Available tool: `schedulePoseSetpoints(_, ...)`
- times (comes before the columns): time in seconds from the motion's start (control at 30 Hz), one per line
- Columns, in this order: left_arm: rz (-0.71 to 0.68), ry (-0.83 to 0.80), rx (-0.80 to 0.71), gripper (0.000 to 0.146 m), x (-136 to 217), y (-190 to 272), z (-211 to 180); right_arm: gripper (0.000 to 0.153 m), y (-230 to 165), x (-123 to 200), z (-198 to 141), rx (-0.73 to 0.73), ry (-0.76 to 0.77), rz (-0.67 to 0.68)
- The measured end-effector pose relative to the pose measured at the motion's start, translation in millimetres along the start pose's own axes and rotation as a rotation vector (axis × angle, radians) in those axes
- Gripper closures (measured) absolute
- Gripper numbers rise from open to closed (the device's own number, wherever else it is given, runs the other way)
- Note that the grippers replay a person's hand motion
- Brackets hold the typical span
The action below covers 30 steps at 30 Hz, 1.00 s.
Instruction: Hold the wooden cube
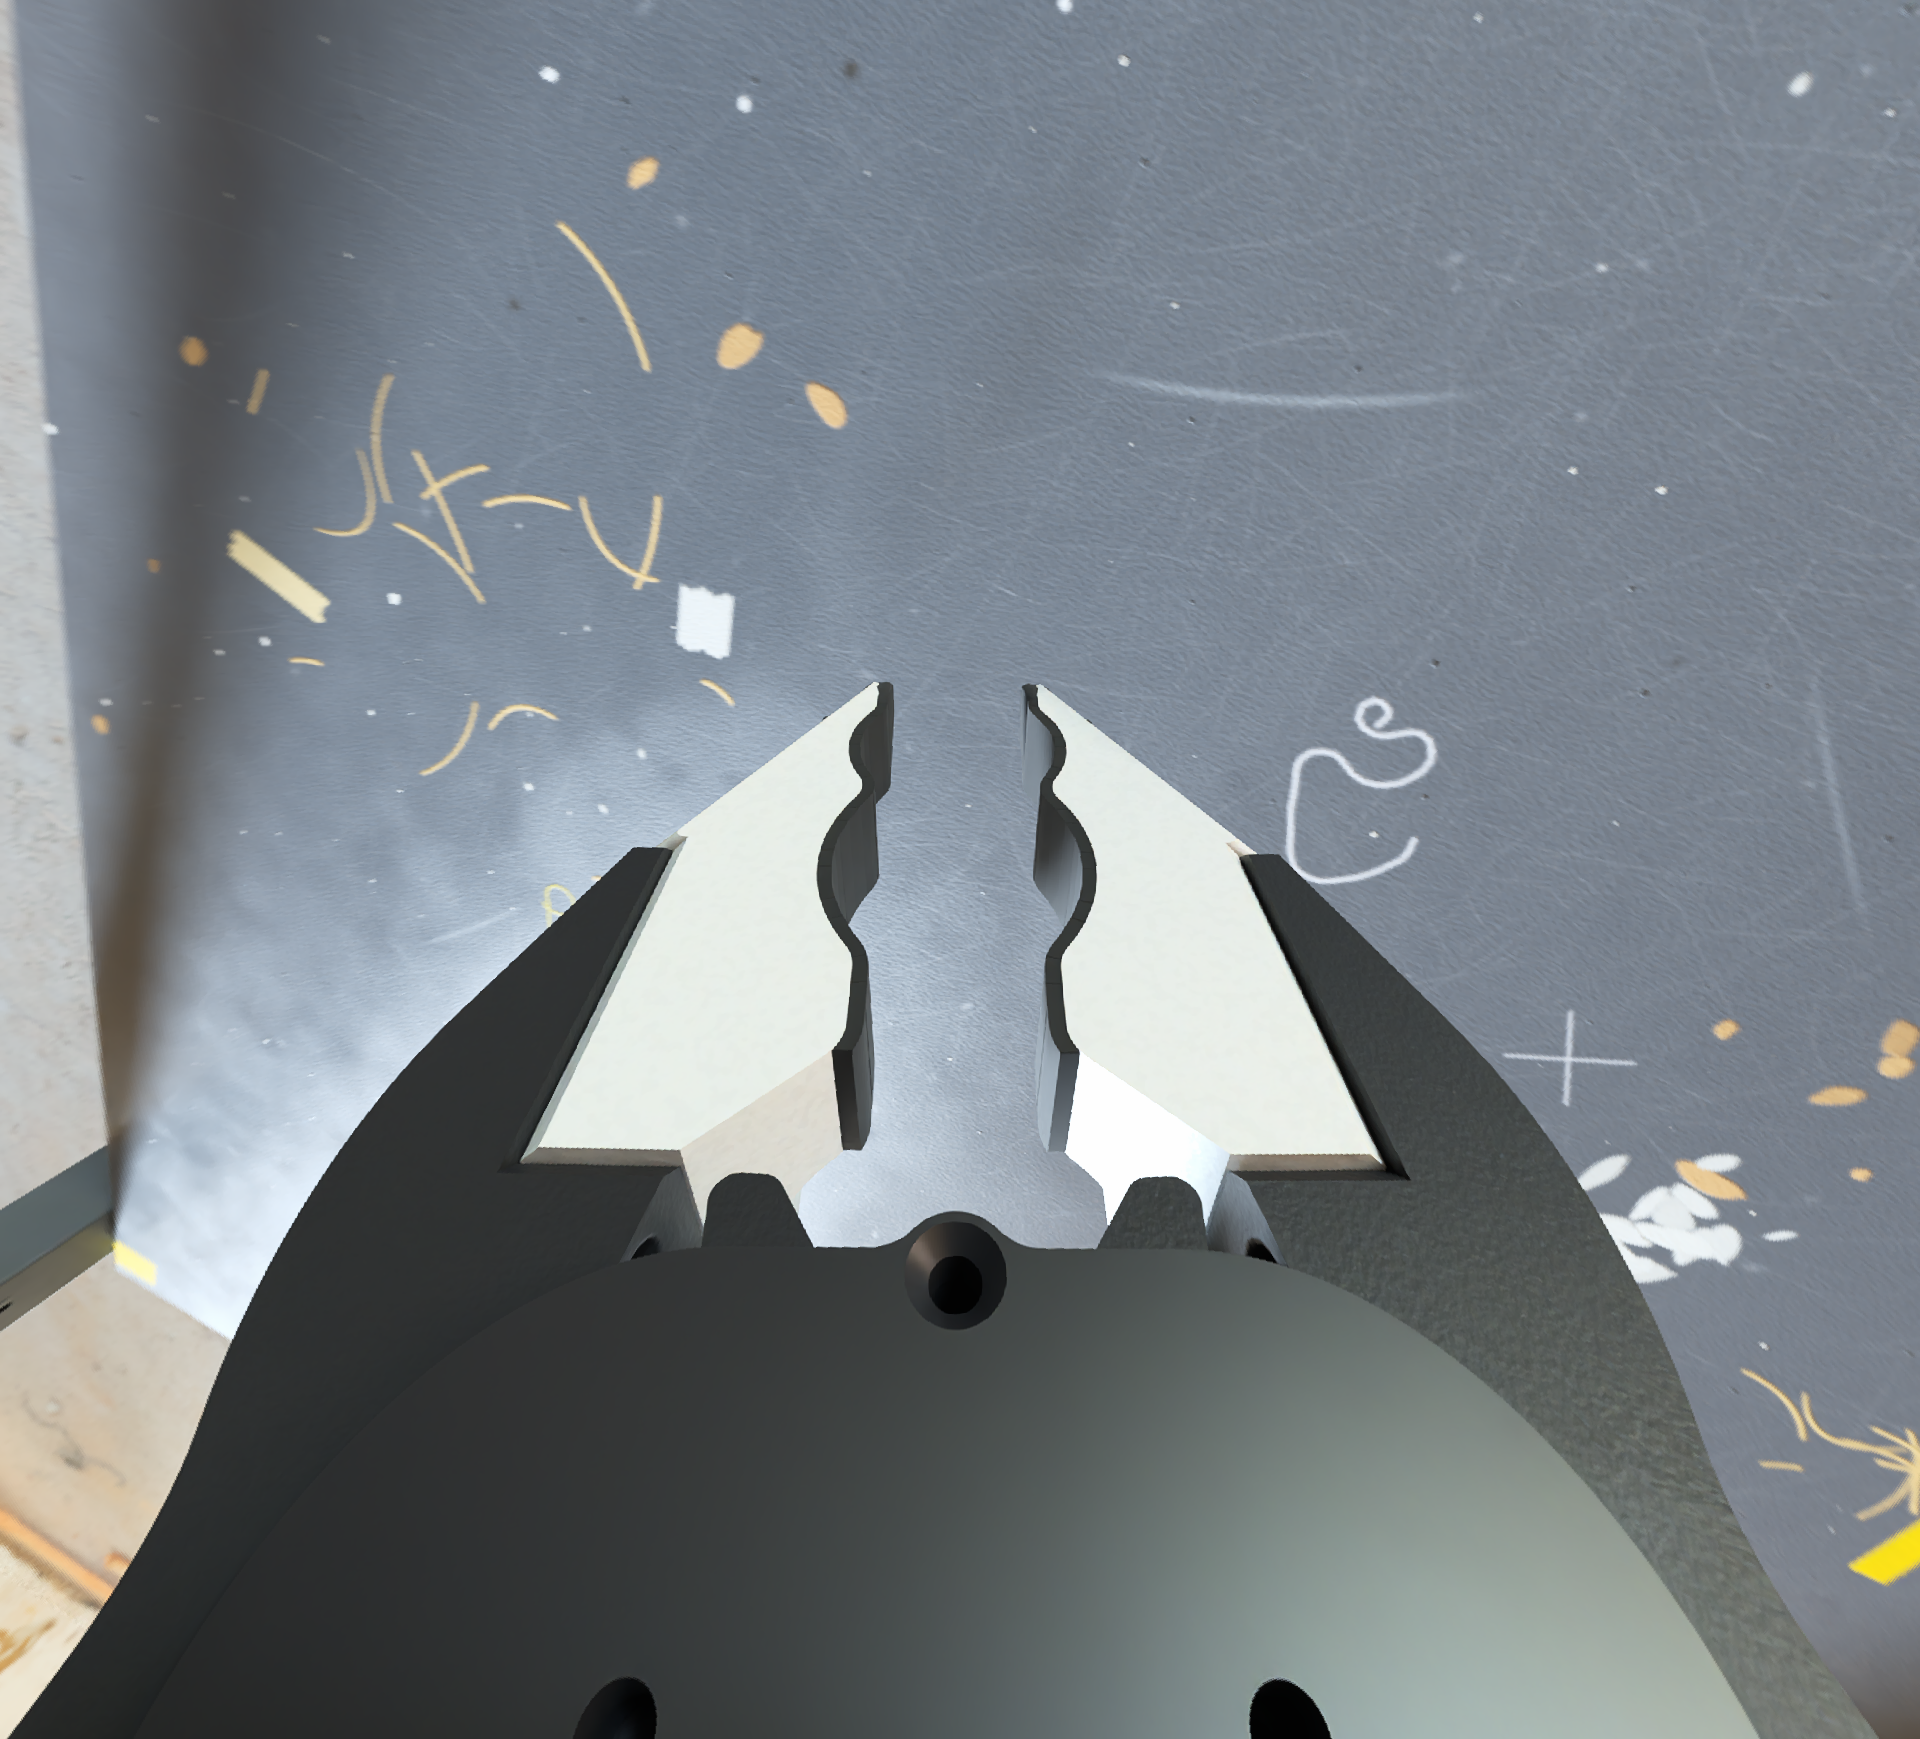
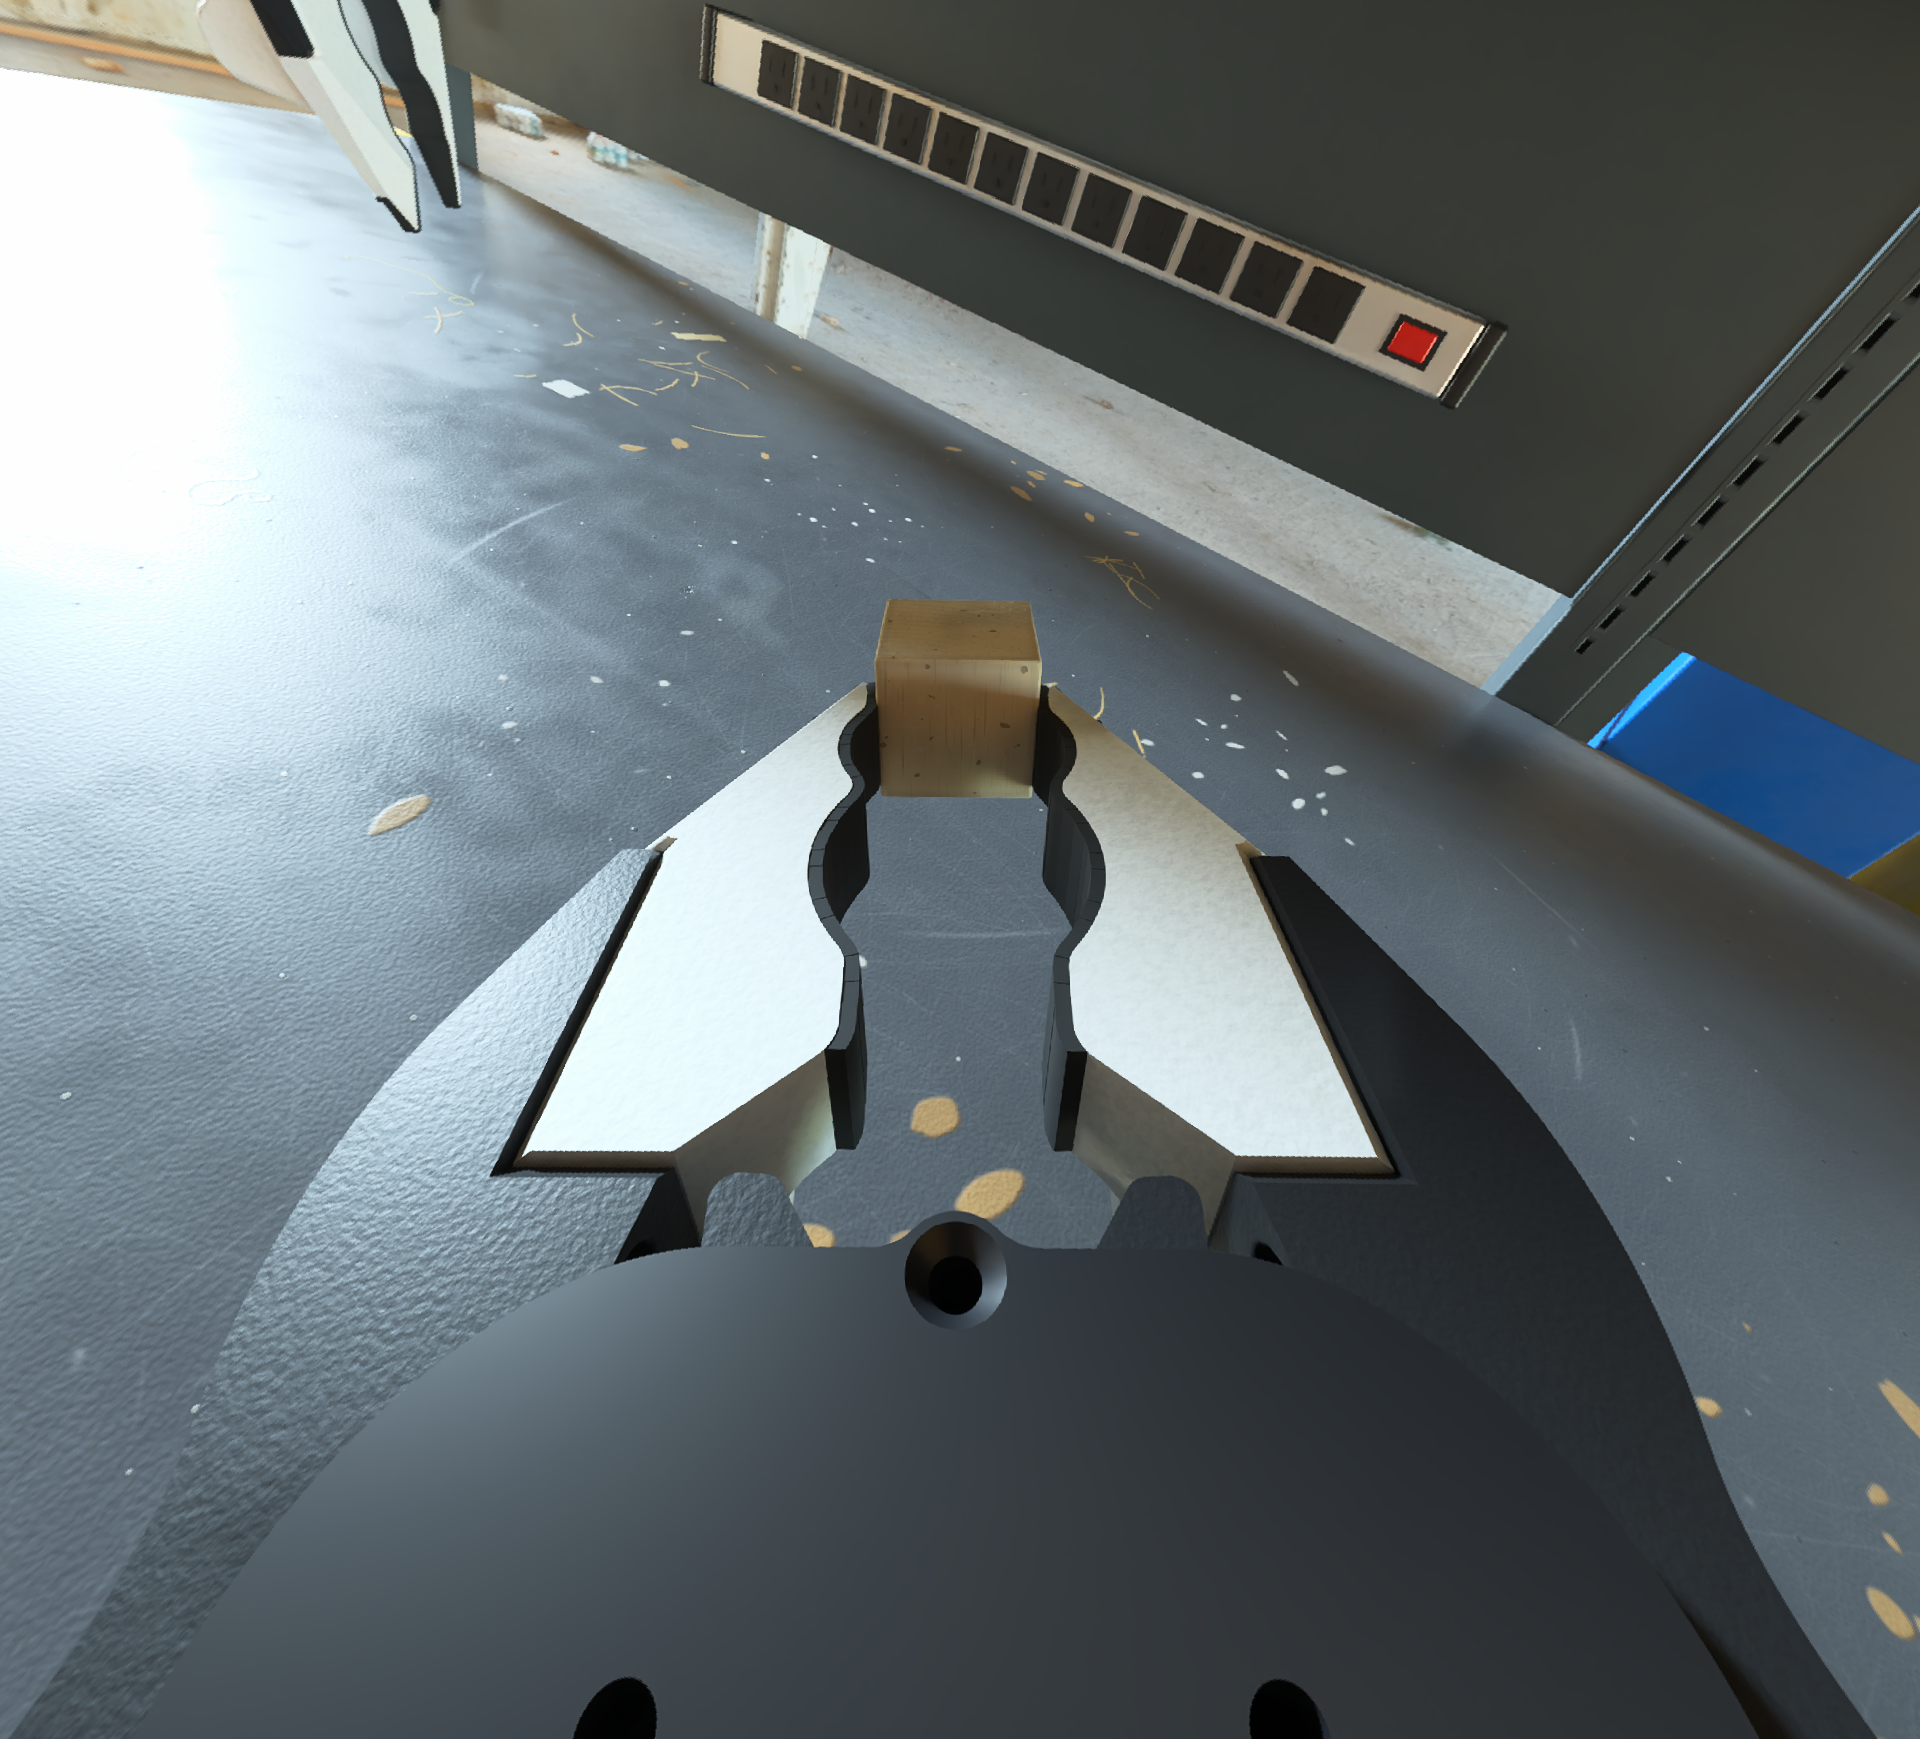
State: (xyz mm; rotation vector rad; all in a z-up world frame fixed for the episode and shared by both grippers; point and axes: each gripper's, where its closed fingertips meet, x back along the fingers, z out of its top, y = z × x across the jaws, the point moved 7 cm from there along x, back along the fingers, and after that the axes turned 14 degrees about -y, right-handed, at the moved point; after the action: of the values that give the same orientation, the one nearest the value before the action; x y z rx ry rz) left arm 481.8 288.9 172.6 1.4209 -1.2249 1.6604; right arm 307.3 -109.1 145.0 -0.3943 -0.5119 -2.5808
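The wooden cube (image 2: 956, 713) is a small light-brown block held between the fingertips of my right gripper (image 2: 956, 694), whose jaws are shut on its two sides over the dark grey table (image 2: 416, 754). I cannot tell whether the cube touches the table. My left gripper (image 1: 956, 697) is open and empty, with only bare table showing between its fingers. It also shows in the right wrist view (image 2: 421, 209), at the far left, hanging above the table and well away from the cube. The cube is not in the left wrist view.
The table carries wood shavings (image 1: 613, 297), paint specks and chalk marks (image 1: 1351, 806). Behind its far edge stands a dark panel with a long power strip (image 2: 1091, 203) that has a red switch. A blue box (image 2: 1756, 754) sits at the right. The table's left edge (image 1: 62, 546) is near the left gripper.
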Motion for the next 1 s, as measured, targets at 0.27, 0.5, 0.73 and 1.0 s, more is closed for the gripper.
schedulePoseSetpoints(0.27,-0.021,-0.186,-0.140,0.128,-31.9,35.3,0.5,0.124,1.0,-2.4,-2.4,-0.002,-0.015,-0.004)
schedulePoseSetpoints(0.5,-0.094,-0.391,-0.226,0.131,-61.0,48.0,-3.6,0.124,0.5,-1.0,-1.1,0.001,-0.008,-0.004)
schedulePoseSetpoints(0.73,-0.050,-0.406,-0.152,0.146,-68.3,29.9,-0.6,0.124,-0.4,2.1,1.5,0.010,0.005,-0.008)
schedulePoseSetpoints(1.0,-0.077,-0.349,-0.167,0.129,-58.4,39.0,-4.4,0.124,-2.2,4.6,4.1,0.019,0.017,-0.005)
